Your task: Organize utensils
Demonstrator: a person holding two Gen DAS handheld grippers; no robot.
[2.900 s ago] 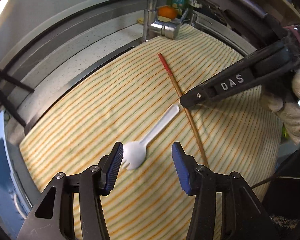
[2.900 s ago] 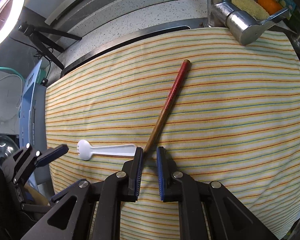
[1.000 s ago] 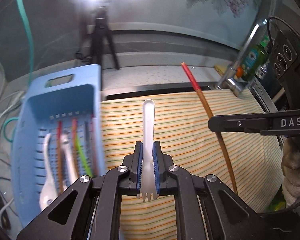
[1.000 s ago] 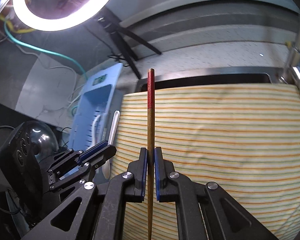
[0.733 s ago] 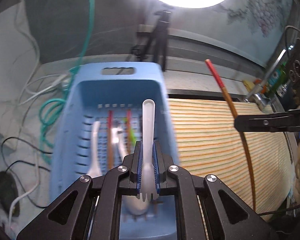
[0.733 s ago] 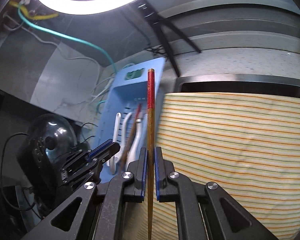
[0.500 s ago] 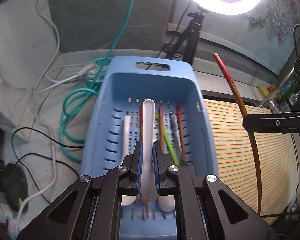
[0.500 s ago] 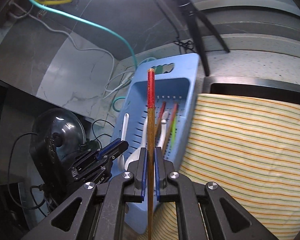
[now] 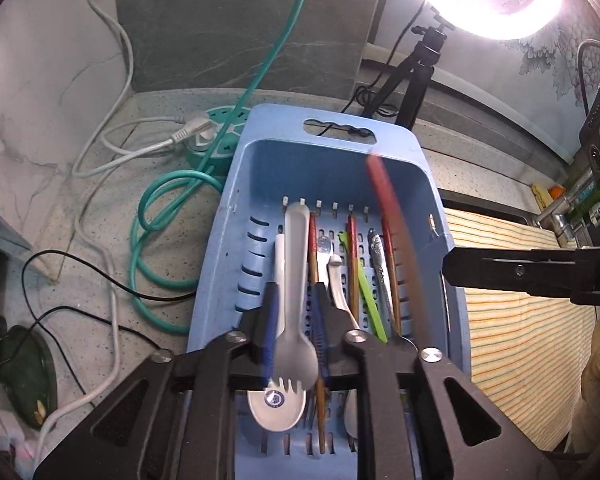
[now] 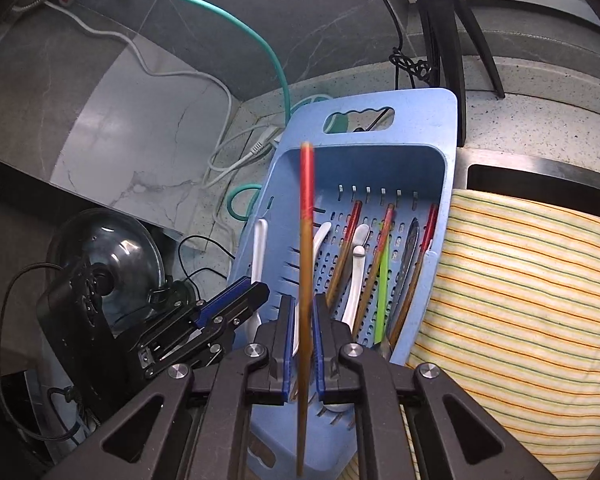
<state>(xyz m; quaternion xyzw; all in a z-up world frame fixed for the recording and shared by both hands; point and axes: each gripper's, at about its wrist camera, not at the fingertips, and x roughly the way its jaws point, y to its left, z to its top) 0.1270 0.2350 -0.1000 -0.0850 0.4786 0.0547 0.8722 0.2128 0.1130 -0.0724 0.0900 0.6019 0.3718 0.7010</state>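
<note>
A blue slotted basket (image 9: 340, 148) holds several chopsticks, white spoons and a green stick. My left gripper (image 9: 296, 292) hangs over its left side with jaws opening; the white spork (image 9: 296, 280) lies blurred between the pads, which do not press on it. My right gripper (image 10: 303, 304) stands over the basket (image 10: 380, 152) near its front left. Its jaws are opening too, and the red-tipped wooden chopstick (image 10: 306, 240) is upright and blurred in the gap. From the left wrist view that chopstick (image 9: 392, 216) slants over the basket's right side.
A striped cloth (image 10: 520, 280) covers the sink to the right of the basket. Green and white cables and a power strip (image 9: 212, 140) lie behind and left of it. A tripod (image 9: 416, 72) with a ring light stands behind. A glass pot lid (image 10: 112, 256) sits far left.
Both grippers carried their utensils from the cloth leftward over the basket. Both sets of jaws have parted, and the spork and chopstick now show blurred between them.
</note>
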